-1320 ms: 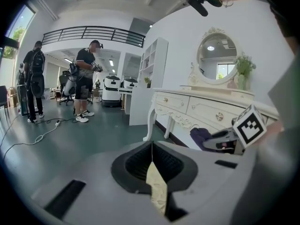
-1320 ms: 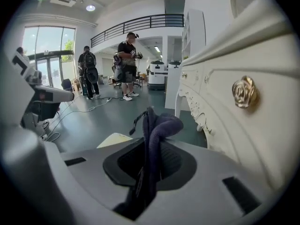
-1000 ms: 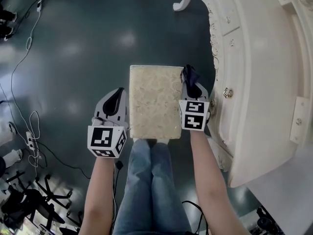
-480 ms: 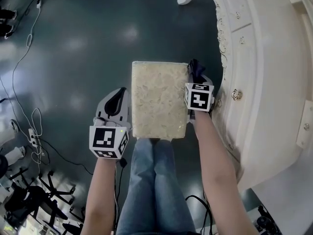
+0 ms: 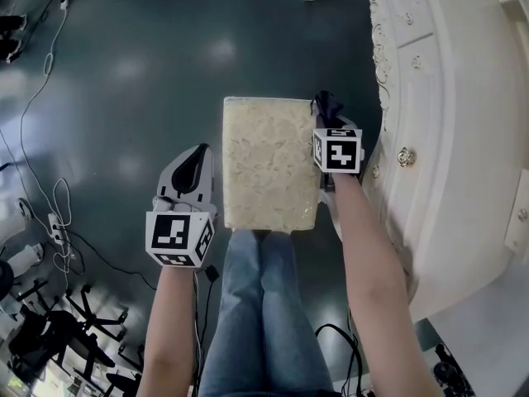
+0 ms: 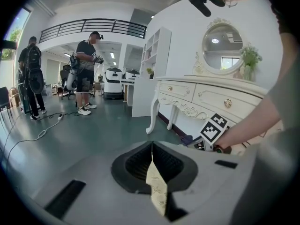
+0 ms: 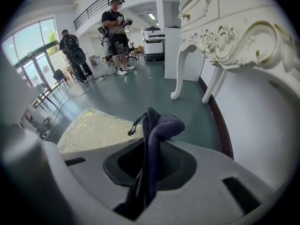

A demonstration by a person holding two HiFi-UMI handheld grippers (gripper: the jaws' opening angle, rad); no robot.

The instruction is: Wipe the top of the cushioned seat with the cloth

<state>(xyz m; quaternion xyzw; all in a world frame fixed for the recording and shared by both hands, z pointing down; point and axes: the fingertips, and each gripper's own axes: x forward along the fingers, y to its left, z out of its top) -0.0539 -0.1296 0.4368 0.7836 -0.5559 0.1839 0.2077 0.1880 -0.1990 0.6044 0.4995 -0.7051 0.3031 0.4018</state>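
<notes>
Floor: dark, glossy floor [image 5: 124, 73]; a white carved dressing table [image 5: 446, 139] runs along the right, cut off by the frame.
Seat: the cushioned seat [image 5: 269, 164] stands between the grippers, just beyond the person's jeans [image 5: 260, 304]. Its legs are hidden under the cream top.
Cloth: the dark purple cloth [image 7: 159, 125] is bunched upright at the seat's far right corner.
Right gripper [image 5: 329, 129]: jaws closed on the cloth, tips buried in it.
Left gripper [image 6: 152, 150]: at the seat's left edge, jaws pinched to a slit on a sliver of its cream patterned fabric. The head view does not show where it grips.

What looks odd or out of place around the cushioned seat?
Nothing is spilled or damaged. One oddity: the left gripper is shut on a cream patterned strip matching the cover of the cushioned seat. The cloth is bunched in the right gripper, beside the seat, not on top.
</notes>
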